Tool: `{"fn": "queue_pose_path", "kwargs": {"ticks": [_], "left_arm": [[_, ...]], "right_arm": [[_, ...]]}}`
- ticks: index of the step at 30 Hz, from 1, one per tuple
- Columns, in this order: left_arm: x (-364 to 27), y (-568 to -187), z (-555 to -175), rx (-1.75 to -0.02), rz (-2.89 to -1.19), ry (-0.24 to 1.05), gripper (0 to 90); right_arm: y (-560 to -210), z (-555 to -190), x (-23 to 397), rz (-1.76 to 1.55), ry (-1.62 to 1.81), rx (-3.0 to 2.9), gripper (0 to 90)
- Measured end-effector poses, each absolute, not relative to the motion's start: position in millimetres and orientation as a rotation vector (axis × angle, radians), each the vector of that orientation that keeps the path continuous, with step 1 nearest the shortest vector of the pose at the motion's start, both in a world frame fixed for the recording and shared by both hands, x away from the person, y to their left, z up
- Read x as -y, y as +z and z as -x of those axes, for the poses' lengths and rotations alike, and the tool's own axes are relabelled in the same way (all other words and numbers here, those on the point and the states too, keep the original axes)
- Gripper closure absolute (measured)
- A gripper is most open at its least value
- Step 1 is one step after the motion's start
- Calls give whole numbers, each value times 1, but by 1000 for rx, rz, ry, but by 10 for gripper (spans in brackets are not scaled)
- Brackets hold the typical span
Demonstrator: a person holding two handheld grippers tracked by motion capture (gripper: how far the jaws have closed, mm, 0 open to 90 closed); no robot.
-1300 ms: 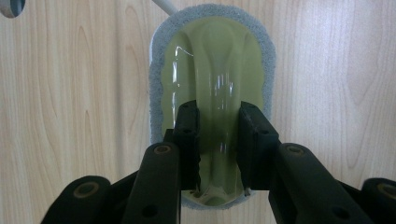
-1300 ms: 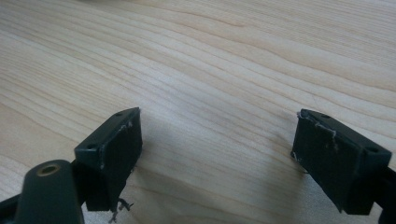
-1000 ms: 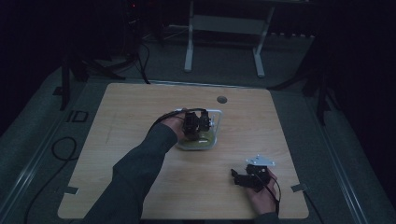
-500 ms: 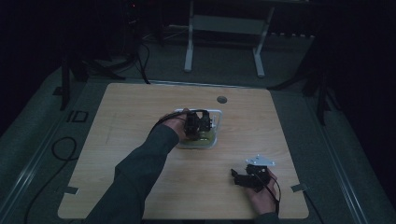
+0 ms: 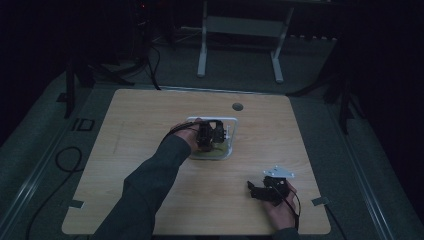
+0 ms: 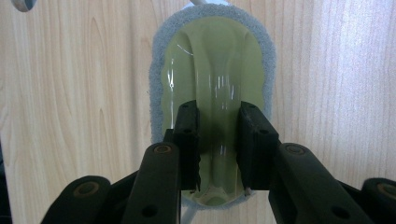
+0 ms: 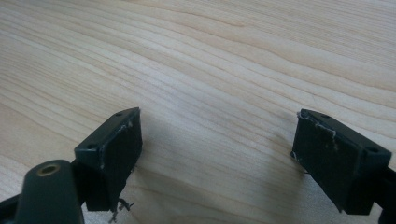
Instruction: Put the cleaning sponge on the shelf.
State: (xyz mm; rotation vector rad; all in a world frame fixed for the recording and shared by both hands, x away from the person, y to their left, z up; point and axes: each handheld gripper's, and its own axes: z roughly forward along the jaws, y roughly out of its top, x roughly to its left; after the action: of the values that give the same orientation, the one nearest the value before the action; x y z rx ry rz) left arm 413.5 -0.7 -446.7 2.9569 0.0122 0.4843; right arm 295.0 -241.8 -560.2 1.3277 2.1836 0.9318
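Left gripper (image 6: 218, 140) is clamping the green scrubber's (image 6: 212, 60) raised grip for control; right gripper (image 7: 217, 158) is idling wide apart near-right on table (image 5: 150, 115).

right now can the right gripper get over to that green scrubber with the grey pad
Probably yes: the right gripper rests with jaws open on bare wooden table, though the left gripper already clamps the green plastic scrubber with grey pad.

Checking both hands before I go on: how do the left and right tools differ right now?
The left tool is shut on the green scrubber's handle; the right tool is open, gripping nothing. The left sits at the table's middle over a white tray; the right sits near the front edge. Both have black jaws.
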Motion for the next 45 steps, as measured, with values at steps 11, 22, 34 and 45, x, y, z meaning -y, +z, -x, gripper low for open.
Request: {"fn": "queue_pose_path", "kwargs": {"ticks": [11, 22, 34, 45], "left_arm": [[4, -452, -414, 1, -2959, 520, 717], [6, -457, -415, -10, -2963, 542, 715], [6, -459, -419, -21, -2948, 576, 712], [7, -461, -419, -25, -2951, 609, 708]], "right_arm": [[-560, -295, 242, -1328, 932, -2184, 153], [-560, -295, 242, -1330, 931, -2184, 153], [-560, -295, 242, -1330, 931, -2184, 153], [-560, -295, 242, -1330, 932, -2184, 153]]}}
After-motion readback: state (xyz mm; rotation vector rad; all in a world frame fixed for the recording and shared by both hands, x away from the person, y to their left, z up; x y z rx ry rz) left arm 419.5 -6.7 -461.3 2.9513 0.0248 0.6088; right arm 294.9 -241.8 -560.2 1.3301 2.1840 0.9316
